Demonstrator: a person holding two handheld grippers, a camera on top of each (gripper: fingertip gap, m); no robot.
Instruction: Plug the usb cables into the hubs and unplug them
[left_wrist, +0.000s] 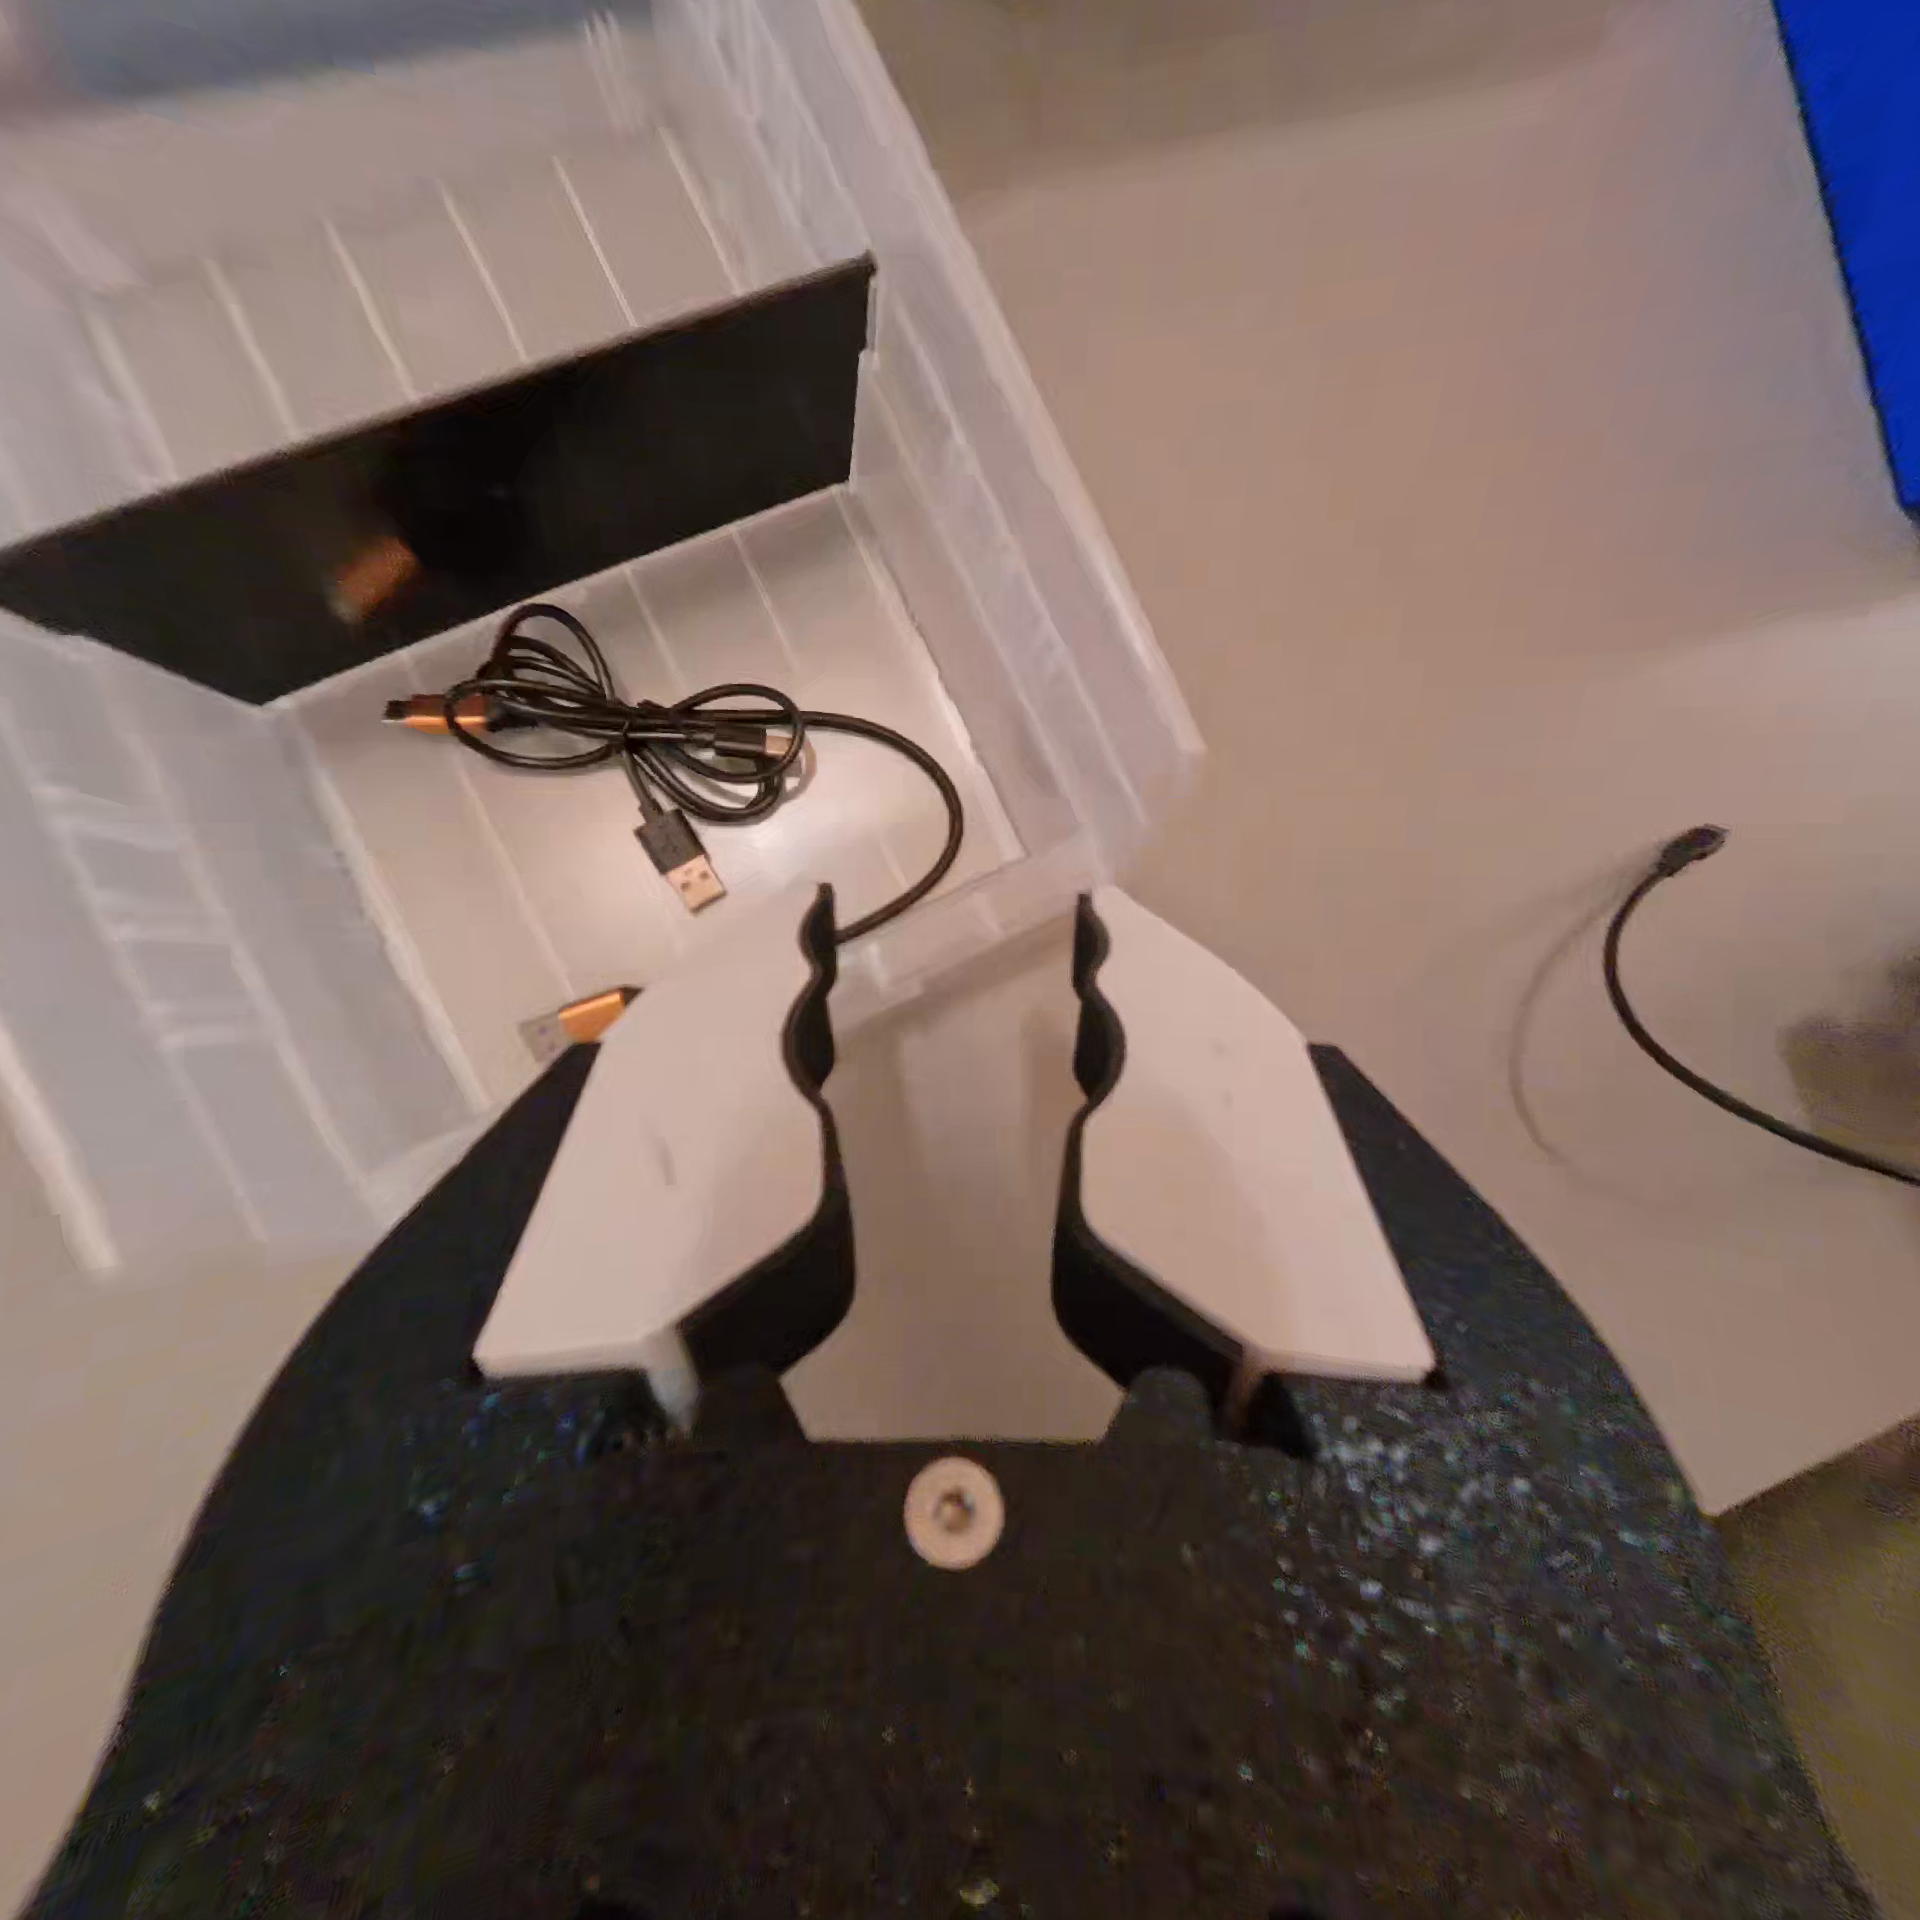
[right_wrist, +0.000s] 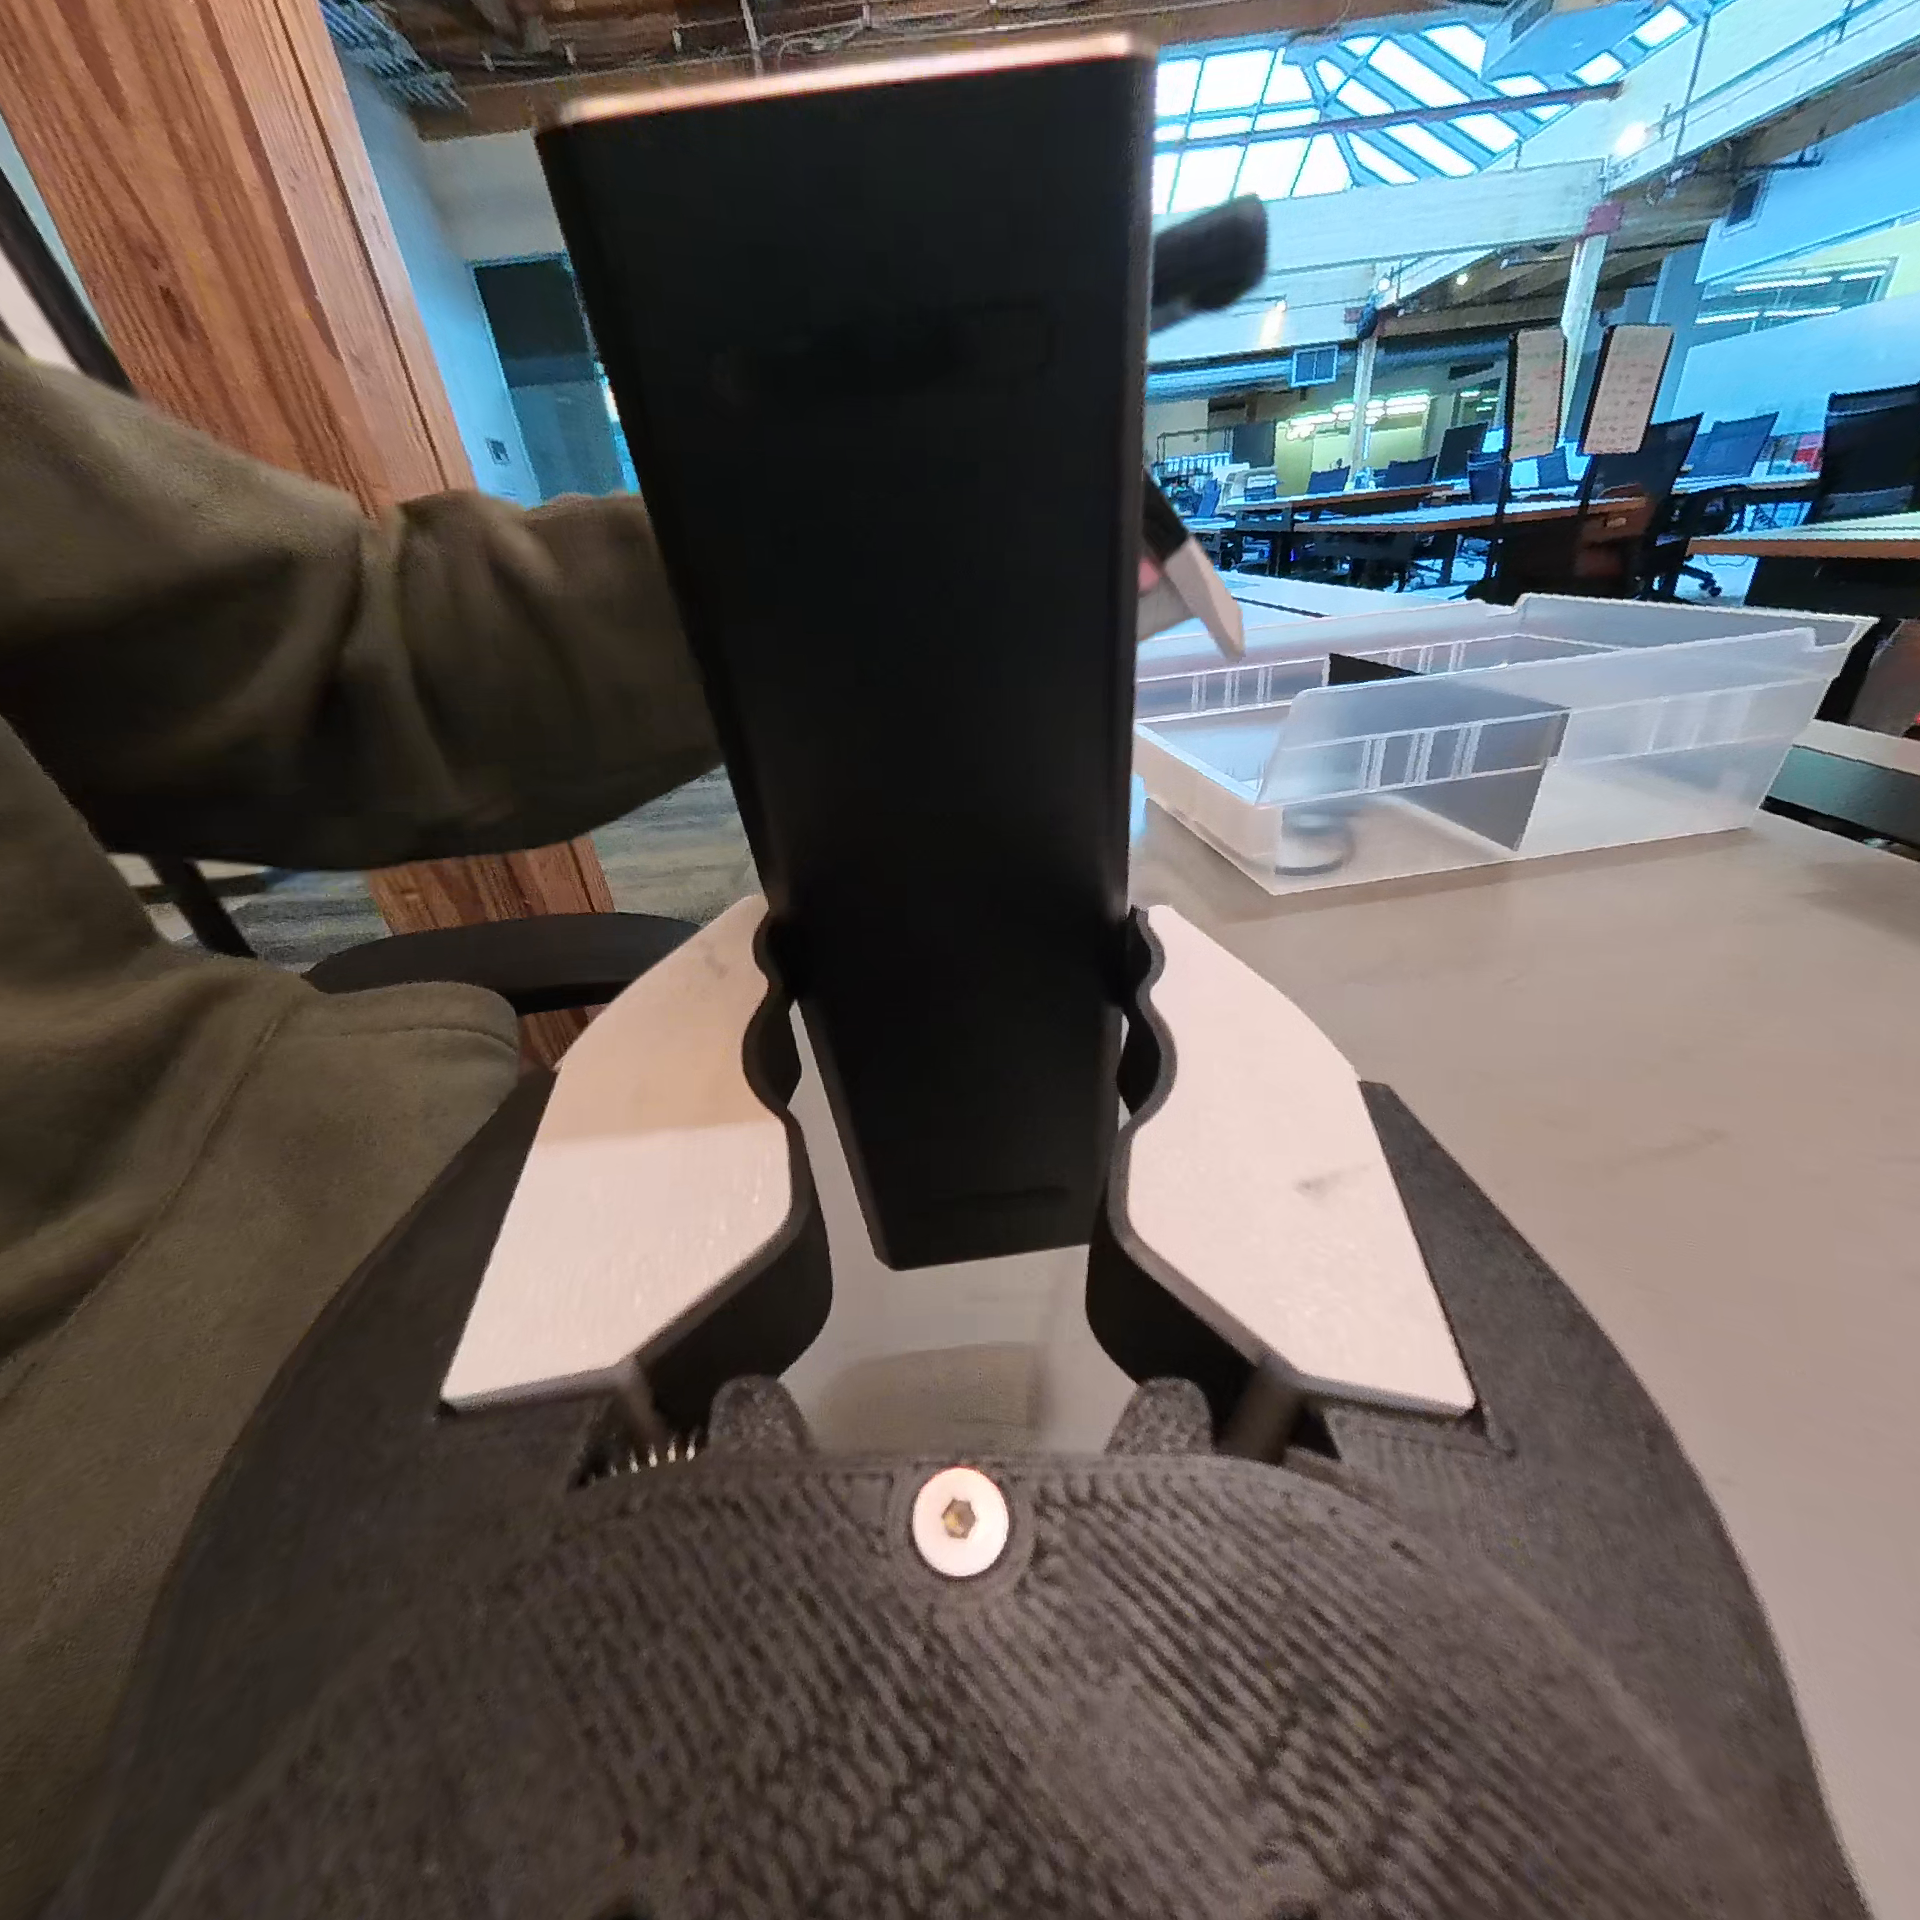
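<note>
Hub (right_wrist: 883, 644) first: a long black slab with squared edges and a pale metallic rim at its far end, it is standing upright between the fingers of the right gripper (right_wrist: 951, 971), whose jaws are pressing against its two narrow sides near its lower end and holding it above the grey table (right_wrist: 1507, 1091). Cables are showing only from the left wrist: a black bundle of usb cables (left_wrist: 644, 738) is lying in the near compartment of the clear plastic bin (left_wrist: 997, 540), with a black plug (left_wrist: 681, 862) pointing toward the camera, copper-coloured plugs at the bundle's left end, and another copper-coloured plug (left_wrist: 587, 1018) peeking out just beside the left finger. One black strand is curving out of the bundle and running down behind that finger. The left gripper (left_wrist: 951, 920) is hovering over the bin's near wall with its jaws parted and nothing between them. A black divider (left_wrist: 520, 499) is crossing the bin behind the cables. A separate black cable (left_wrist: 1652, 997) is lying on the table to the right. The right wrist view alone is showing a person's olive sleeve (right_wrist: 343, 665) reaching behind the hub, the bin from the side, and a wooden post (right_wrist: 229, 239).
</note>
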